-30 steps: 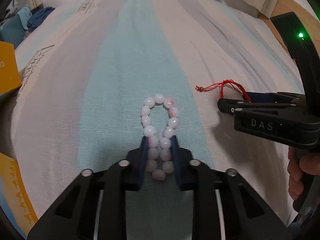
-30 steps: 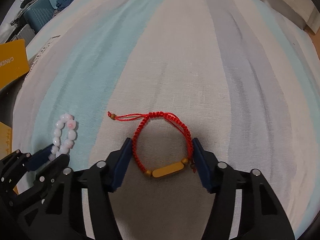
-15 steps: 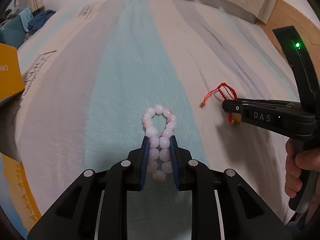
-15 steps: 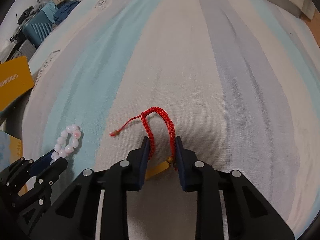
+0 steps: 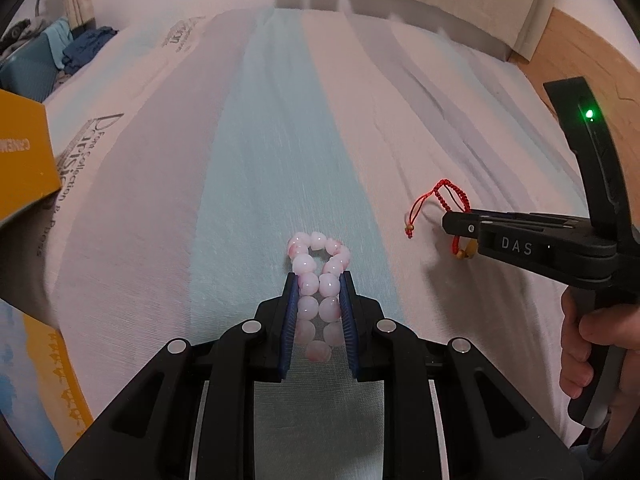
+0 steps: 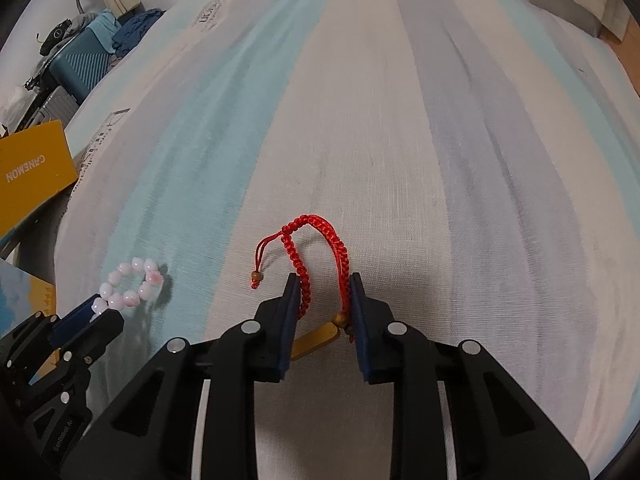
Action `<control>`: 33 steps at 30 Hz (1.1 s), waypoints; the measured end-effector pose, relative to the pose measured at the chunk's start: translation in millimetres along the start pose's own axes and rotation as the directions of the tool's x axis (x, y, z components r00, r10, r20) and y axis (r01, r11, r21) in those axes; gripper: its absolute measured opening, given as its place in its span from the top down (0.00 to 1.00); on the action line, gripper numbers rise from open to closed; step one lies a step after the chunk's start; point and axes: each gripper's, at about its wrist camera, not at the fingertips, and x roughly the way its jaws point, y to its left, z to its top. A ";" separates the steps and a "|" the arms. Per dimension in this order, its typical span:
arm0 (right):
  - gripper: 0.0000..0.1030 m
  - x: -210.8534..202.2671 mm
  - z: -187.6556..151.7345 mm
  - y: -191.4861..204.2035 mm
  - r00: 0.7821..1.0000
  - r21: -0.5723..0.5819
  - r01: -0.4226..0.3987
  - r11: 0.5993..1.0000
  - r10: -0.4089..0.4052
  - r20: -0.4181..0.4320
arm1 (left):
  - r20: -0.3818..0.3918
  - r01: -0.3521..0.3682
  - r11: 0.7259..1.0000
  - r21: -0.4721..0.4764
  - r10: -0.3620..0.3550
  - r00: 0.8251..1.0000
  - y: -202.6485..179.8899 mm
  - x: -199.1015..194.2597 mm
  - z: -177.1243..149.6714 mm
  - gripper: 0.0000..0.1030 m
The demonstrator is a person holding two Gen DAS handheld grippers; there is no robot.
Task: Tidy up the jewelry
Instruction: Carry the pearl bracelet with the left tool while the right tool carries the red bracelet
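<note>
Pickup step: left gripper (image 5: 319, 322) clenches the pale pink bead bracelet (image 5: 318, 276); right gripper (image 6: 323, 320), jaws just closed, grasps the red braided cord bracelet (image 6: 316, 256). Next, carrying both off the striped bed (image 6: 400, 140) calls for steady grips.

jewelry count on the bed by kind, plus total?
Bead bracelets: 1, the pink bead bracelet, pinched in the left gripper.
Cord bracelets: 1, the red braided bracelet, pinched in the right gripper.
Total: 2 pieces, neither lying loose on the striped sheet.
</note>
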 end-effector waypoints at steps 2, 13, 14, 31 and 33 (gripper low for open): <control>0.77 -1.2 0.7 0.9 1.000 0.001 0.000 1.000 0.000 0.005 | 0.005 0.001 1.000 -0.001 -0.001 1.000 -1.2 -3.2 0.6 0.81; 0.77 -18.2 -2.6 -0.4 0.999 0.010 -0.013 1.000 0.013 0.033 | 0.030 -0.001 1.000 0.011 0.001 1.000 -7.1 -23.1 2.3 0.81; 0.77 -20.9 -4.0 -1.9 0.999 0.017 -0.020 1.000 0.019 0.034 | 0.032 -0.004 1.000 0.016 0.004 0.999 -8.2 -25.6 2.2 0.81; 0.77 -86.7 -34.1 9.7 0.997 0.050 -0.051 0.997 0.048 0.064 | 0.039 -0.015 1.000 -0.005 0.015 0.999 -13.2 -85.5 -7.2 0.81; 0.77 -95.0 -37.9 11.7 0.997 0.048 -0.049 0.998 0.045 0.068 | 0.045 -0.017 1.000 -0.007 0.017 0.999 -13.5 -93.8 -8.1 0.81</control>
